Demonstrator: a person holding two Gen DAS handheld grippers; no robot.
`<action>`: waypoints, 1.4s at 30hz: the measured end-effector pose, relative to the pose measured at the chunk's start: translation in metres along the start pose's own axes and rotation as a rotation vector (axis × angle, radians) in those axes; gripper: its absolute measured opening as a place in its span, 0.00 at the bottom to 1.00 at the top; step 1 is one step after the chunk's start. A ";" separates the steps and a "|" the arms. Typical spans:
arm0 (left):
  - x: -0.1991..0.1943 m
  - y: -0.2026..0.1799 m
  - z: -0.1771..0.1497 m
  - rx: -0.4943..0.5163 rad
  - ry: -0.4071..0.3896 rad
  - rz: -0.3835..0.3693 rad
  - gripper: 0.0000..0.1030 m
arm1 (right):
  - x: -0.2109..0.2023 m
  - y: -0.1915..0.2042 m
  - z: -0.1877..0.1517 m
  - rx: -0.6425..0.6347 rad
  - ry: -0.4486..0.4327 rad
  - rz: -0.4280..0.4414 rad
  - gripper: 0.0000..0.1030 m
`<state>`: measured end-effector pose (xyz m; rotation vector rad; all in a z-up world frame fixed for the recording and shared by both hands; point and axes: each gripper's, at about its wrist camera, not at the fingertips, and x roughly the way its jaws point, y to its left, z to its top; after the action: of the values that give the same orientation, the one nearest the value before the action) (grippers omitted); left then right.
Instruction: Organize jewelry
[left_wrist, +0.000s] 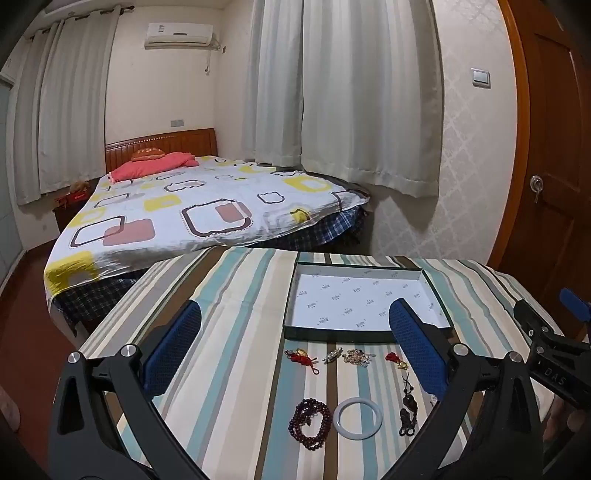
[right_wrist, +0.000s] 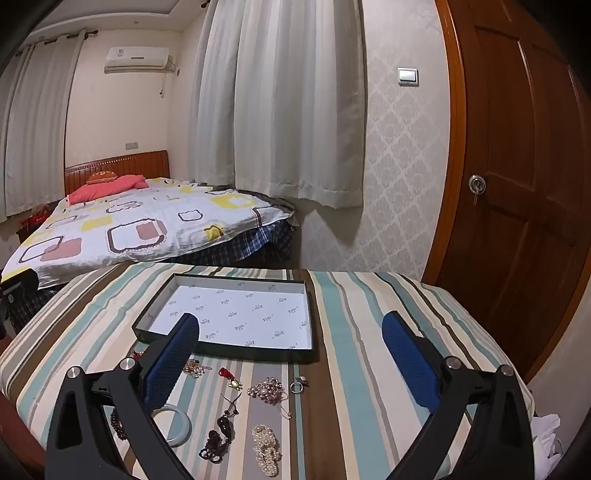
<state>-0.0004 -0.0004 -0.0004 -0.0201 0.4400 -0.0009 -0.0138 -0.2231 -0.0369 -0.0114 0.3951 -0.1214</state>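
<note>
Left claw (left_wrist: 291, 339) and right claw (right_wrist: 290, 347) both gape wide, gripping nothing, above striped worktop (right_wrist: 351, 332). Shallow tray (right_wrist: 221, 349) toward far edge: white printed lining, nothing inside. Jewelry loose on cloth just before it: white bangle (left_wrist: 357, 419), dark bead bracelet (left_wrist: 308, 422), pearl strand (right_wrist: 266, 448).

Left gripper (left_wrist: 295, 332) and right gripper (right_wrist: 291, 338): black frames, 2 blue textured pads, silver pivot screws each.
</note>
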 end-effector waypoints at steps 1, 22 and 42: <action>0.001 0.000 0.000 -0.002 0.007 0.003 0.96 | 0.000 0.000 0.000 0.000 0.001 -0.001 0.94; -0.014 0.002 0.005 -0.008 0.011 0.001 0.96 | -0.012 0.007 0.009 -0.002 -0.005 0.003 0.94; -0.010 0.008 0.002 -0.017 0.018 0.006 0.96 | -0.015 0.007 0.009 -0.003 -0.008 0.004 0.94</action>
<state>-0.0087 0.0081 0.0051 -0.0356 0.4584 0.0082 -0.0229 -0.2147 -0.0228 -0.0142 0.3873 -0.1171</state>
